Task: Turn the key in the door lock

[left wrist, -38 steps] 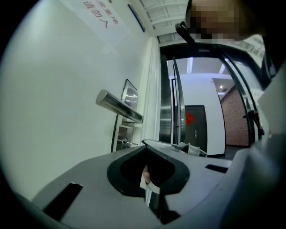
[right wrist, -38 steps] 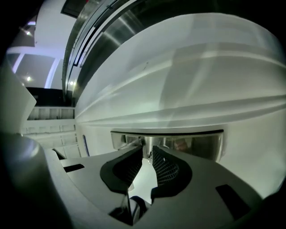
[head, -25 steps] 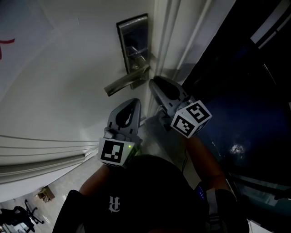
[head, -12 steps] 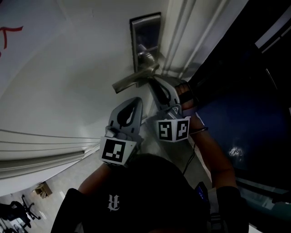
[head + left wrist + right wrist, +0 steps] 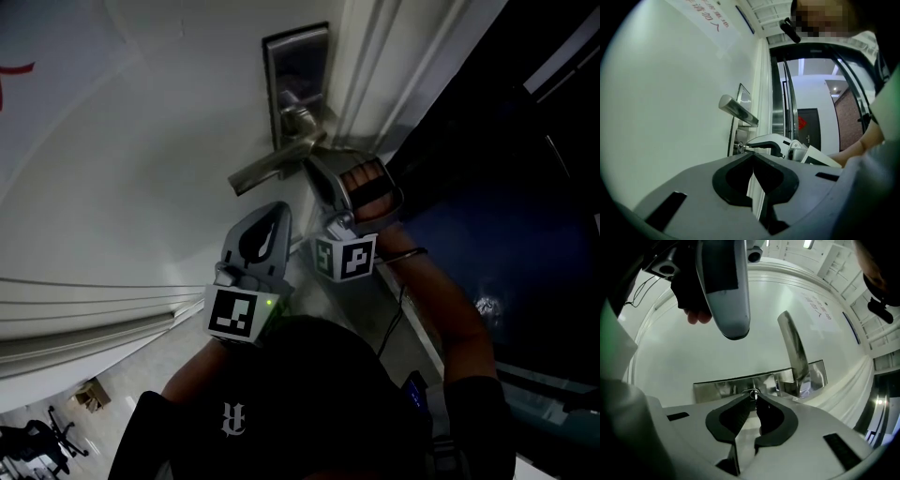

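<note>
Head view: the right gripper reaches the lock plate just under the handle, tips at the keyhole; the left gripper hangs near the door, well short of the plate.

Left gripper view: its jaws are together on nothing; beyond them the right tips meet the plate at what is probably the key, though it is dim there.

Right gripper view: the jaws are pinched on the key's head, which stands in the plate beside the handle's root; to turn it well, I judge, roll the wrist about the key's own axis; keep the pinch firm and square; avoid levering sideways; stay clear of the handle.
</note>
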The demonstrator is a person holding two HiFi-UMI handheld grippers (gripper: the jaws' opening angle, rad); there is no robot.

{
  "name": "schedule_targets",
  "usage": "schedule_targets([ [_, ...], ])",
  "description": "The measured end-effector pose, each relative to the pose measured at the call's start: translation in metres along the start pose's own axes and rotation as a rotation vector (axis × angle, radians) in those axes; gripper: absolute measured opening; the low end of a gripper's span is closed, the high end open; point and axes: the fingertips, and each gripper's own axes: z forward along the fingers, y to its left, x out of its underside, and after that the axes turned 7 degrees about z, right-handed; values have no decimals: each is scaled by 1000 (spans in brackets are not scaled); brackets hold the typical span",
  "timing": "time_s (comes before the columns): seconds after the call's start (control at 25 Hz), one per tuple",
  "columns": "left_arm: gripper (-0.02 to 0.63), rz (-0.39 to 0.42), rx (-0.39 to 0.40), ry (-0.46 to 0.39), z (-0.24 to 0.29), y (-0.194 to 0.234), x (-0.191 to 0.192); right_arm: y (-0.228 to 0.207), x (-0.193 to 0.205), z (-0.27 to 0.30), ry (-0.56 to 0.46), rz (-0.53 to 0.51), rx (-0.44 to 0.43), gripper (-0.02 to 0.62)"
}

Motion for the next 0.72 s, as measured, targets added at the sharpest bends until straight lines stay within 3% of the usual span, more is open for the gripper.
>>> schedule_targets([
  [0.16,6,-1,4,5,1,0,3,-4,0,1,4,3,16,25],
  [0.24,6,-2,5,5,1,0,3,-4,1,1,10,59,3,25],
  [0.52,6,5,8,2,1,-1,2,-8,2,1,36,437,-35,25],
  [0.64,6,9,9,3,1,-2,2,-9,4,2,46,706,-81,20],
  [0.72,6,13,8,2,0,-2,1,-10,5,2,52,810,-89,20],
])
